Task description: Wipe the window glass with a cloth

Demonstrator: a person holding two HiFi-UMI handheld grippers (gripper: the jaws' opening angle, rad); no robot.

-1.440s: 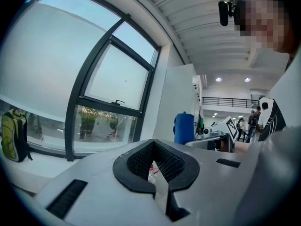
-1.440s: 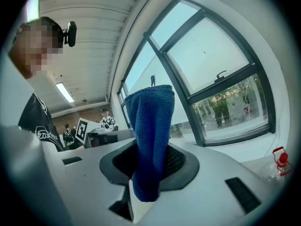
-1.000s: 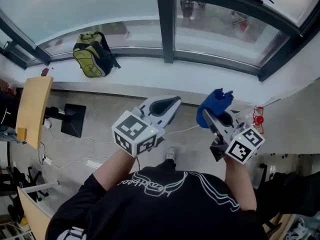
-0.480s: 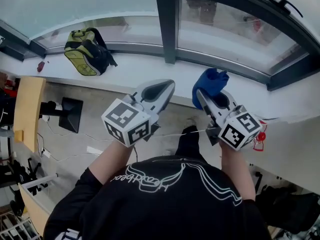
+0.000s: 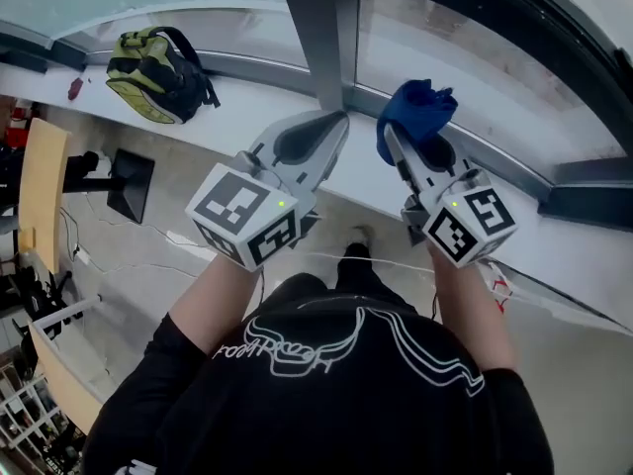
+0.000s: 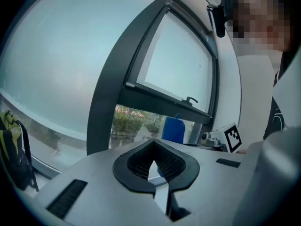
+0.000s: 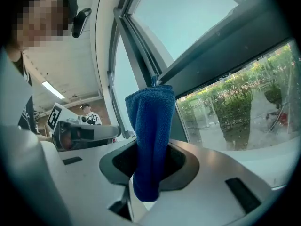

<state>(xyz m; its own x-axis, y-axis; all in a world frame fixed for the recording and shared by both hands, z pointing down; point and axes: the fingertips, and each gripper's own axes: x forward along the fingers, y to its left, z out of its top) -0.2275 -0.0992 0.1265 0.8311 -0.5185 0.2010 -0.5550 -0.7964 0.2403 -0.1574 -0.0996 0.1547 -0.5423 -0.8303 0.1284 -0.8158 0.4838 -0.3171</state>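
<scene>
Right gripper (image 5: 406, 151) is clamping a blue terry cloth (image 7: 149, 140) by a narrow fold near the clear window glass (image 5: 465, 67), left gripper (image 6: 153, 166) is idling closed and empty, so hard wiping is risking slip-out or jaws scraping glass.

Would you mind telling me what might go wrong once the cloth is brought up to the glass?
1. The right gripper pinches the blue cloth as a narrow bunch; rubbing on the glass may drag it out of the jaws.
2. The dark window frame stands right beside the cloth, so a wide stroke may knock the gripper against it.
3. The left gripper, shut and empty, hangs close alongside and may get in the way.
</scene>
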